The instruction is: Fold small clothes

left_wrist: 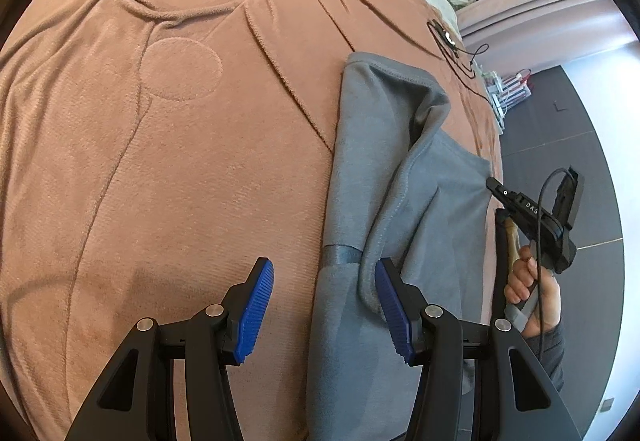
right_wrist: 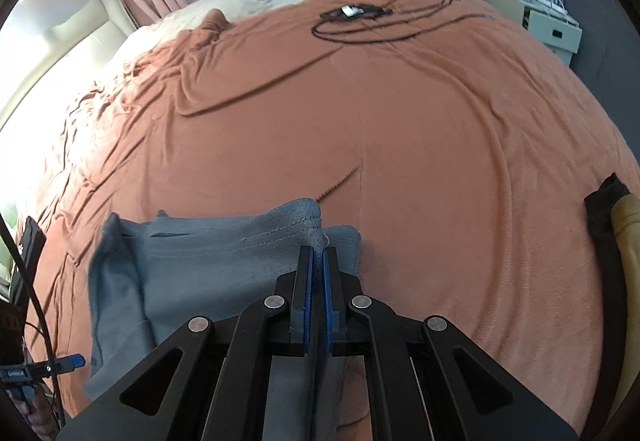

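Grey garment (left_wrist: 376, 177) lies on the brown blanket (left_wrist: 160, 121), right of centre in the left wrist view; the left gripper (left_wrist: 324, 305) gapes wide, holding nothing. Right wrist view: right gripper (right_wrist: 317, 261) pinches the garment's near hem, jaws closed on cloth.
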A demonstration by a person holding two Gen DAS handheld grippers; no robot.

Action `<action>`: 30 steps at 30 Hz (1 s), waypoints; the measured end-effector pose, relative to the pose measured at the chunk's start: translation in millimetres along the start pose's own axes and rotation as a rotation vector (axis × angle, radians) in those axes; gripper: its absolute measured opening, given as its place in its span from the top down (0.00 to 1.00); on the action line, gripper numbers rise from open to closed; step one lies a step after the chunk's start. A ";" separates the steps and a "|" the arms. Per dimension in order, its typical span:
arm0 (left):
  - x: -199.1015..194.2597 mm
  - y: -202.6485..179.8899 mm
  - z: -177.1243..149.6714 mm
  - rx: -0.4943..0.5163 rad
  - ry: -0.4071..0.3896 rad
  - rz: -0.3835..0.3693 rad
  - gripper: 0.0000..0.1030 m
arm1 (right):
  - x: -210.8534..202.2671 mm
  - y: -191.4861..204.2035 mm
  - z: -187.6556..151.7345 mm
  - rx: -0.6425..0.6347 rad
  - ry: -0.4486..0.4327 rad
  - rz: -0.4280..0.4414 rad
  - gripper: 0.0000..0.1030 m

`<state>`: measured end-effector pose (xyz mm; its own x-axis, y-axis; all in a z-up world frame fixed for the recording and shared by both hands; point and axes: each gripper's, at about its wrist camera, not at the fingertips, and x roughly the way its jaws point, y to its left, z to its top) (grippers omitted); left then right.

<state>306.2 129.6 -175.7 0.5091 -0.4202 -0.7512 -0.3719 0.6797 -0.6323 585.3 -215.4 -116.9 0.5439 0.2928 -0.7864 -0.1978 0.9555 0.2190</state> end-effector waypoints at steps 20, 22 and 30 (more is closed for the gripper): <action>10.2 -19.1 -14.1 0.018 0.017 -0.040 0.47 | -22.8 -43.4 -37.8 0.067 0.074 0.226 0.58; 11.8 -22.6 -16.5 0.023 0.023 -0.042 0.47 | -17.0 -51.6 -39.2 0.088 0.088 0.252 0.60; 16.4 -33.9 -24.4 0.022 0.051 -0.082 0.47 | -2.1 -88.2 -40.5 0.211 0.105 0.380 0.65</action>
<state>308.2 85.0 -171.2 0.4965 -0.5048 -0.7061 -0.3134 0.6544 -0.6882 568.5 -301.7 -157.9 0.3770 0.6299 -0.6791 -0.1914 0.7703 0.6083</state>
